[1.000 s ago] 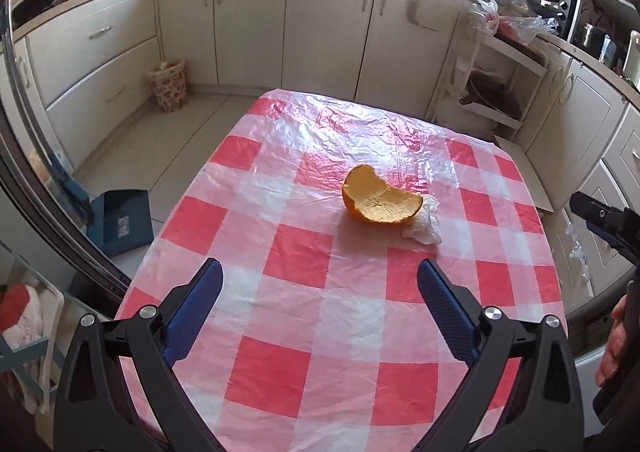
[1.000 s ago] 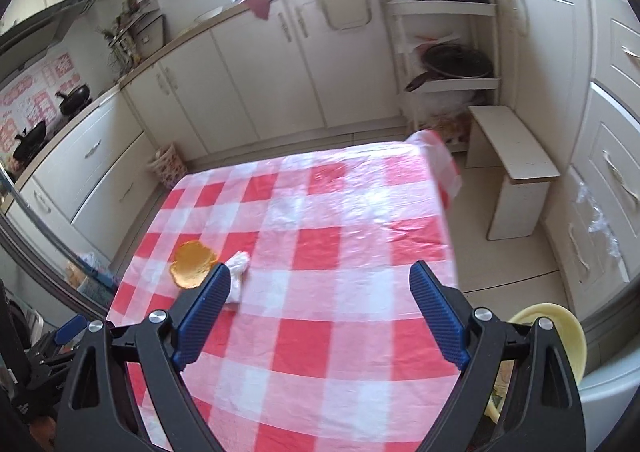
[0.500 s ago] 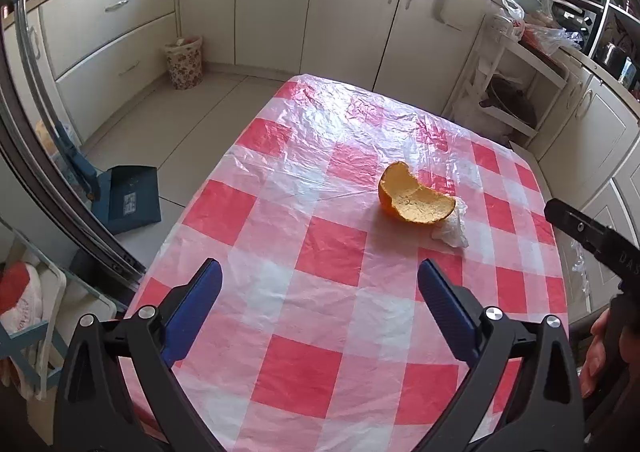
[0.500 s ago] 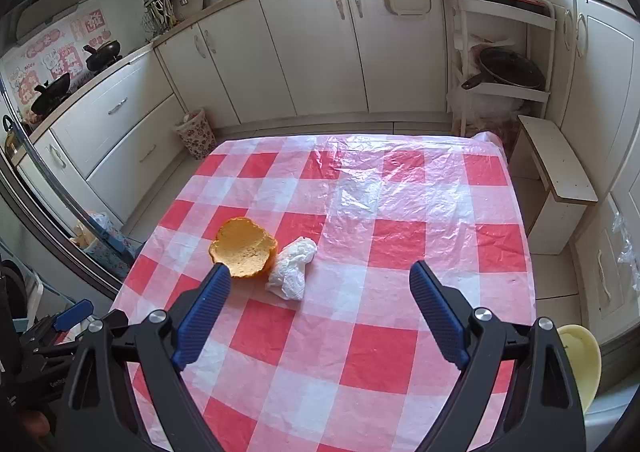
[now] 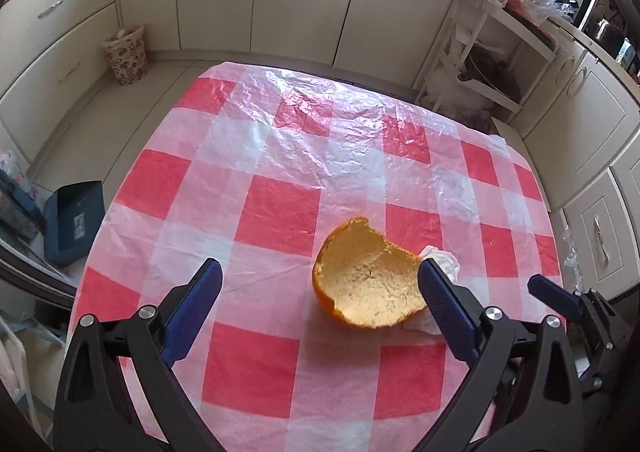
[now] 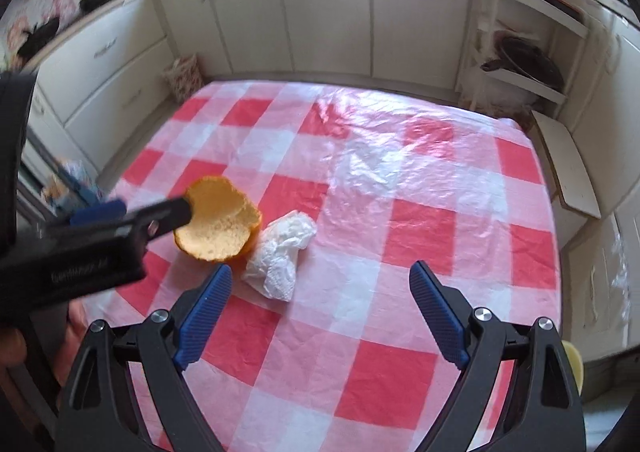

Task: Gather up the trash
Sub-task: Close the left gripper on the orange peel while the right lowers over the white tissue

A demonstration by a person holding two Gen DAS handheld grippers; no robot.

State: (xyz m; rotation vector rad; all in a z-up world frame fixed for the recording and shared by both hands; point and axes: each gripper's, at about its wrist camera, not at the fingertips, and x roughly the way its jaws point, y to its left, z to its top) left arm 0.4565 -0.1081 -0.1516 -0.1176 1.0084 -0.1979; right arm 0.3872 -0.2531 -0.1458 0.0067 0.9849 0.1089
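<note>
A hollow orange peel half [image 5: 368,284] lies on the red-and-white checked tablecloth [image 5: 280,211], with a crumpled white tissue [image 6: 282,254] touching its right side. My left gripper [image 5: 320,304] is open, low over the cloth, its right finger beside the peel's right rim. In the right wrist view the peel [image 6: 218,221] sits left of centre, with the left gripper's finger over its left edge. My right gripper [image 6: 320,308] is open and empty, the tissue just ahead of its left finger.
A patterned waste basket [image 5: 126,53] stands on the floor by the far-left cabinets. A blue dustpan [image 5: 74,221] lies on the floor left of the table. A white shelf rack [image 5: 492,63] and a low stool [image 6: 568,167] stand to the right.
Both grippers have moved in closer to the peel and tissue. The left gripper now reaches the peel's side; the right gripper has swung left toward the tissue. Both stay open.
</note>
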